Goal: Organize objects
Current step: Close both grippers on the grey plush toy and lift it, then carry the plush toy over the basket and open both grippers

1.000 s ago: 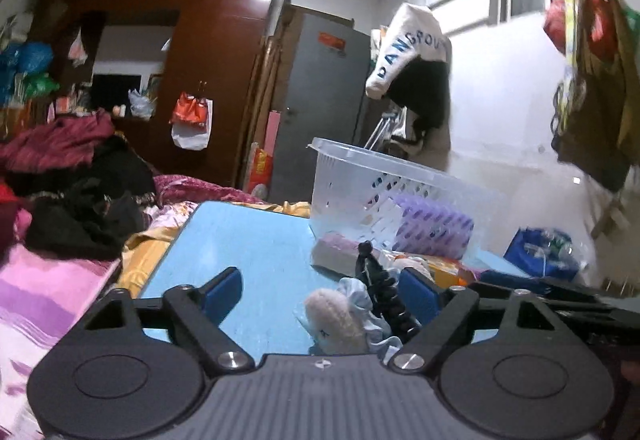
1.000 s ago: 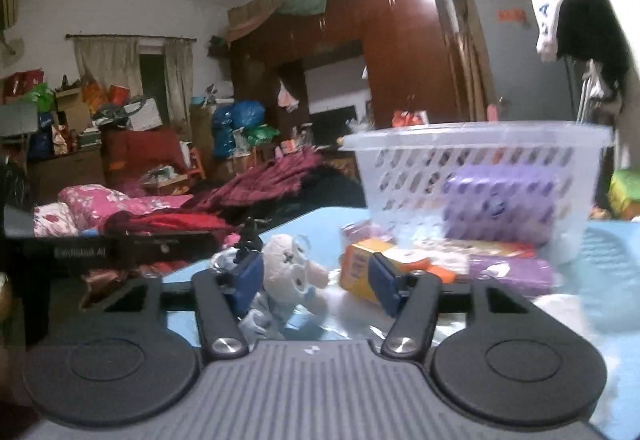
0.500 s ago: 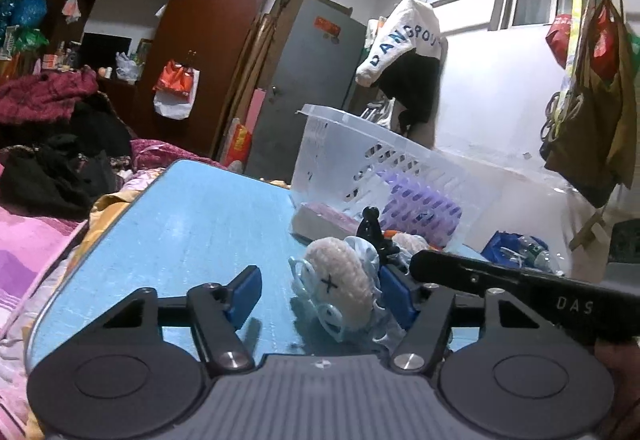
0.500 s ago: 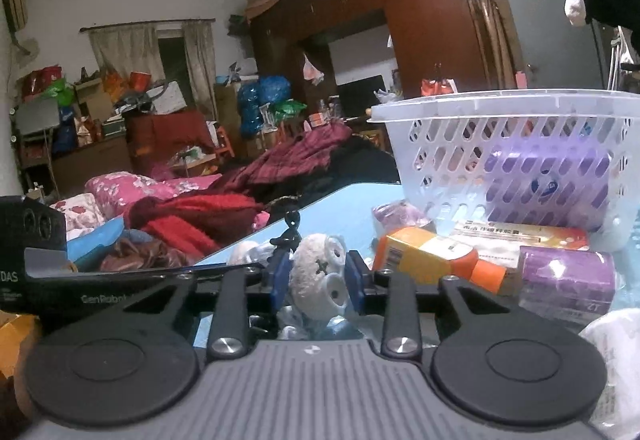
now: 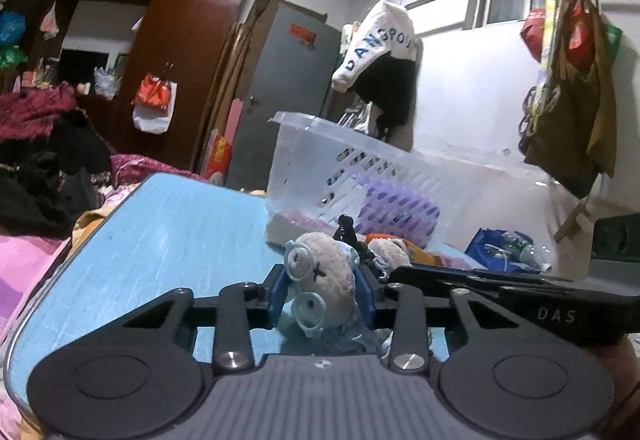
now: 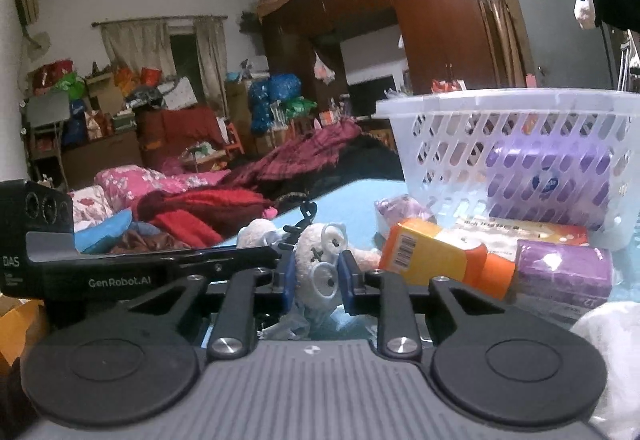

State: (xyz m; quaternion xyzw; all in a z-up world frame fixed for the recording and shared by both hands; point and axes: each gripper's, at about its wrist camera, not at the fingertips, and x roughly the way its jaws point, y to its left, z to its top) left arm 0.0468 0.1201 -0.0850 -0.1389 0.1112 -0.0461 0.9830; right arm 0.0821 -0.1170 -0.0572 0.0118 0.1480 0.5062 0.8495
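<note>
Fuzzy white plush with pale blue rings, the small toy [image 5: 320,280] sits low on the blue table [image 5: 160,240], just short of the basket's near wall. Both tools have hold of it: the left gripper [image 5: 322,294] and the right gripper [image 6: 318,280] each press their blue pads against its sides, jaws nearly together. The white plastic basket [image 6: 512,144] stands straight beyond the toy, holding a purple pack [image 6: 560,176]. An orange box [image 6: 428,256] and a purple roll [image 6: 564,272] lie outside, right of the toy.
</note>
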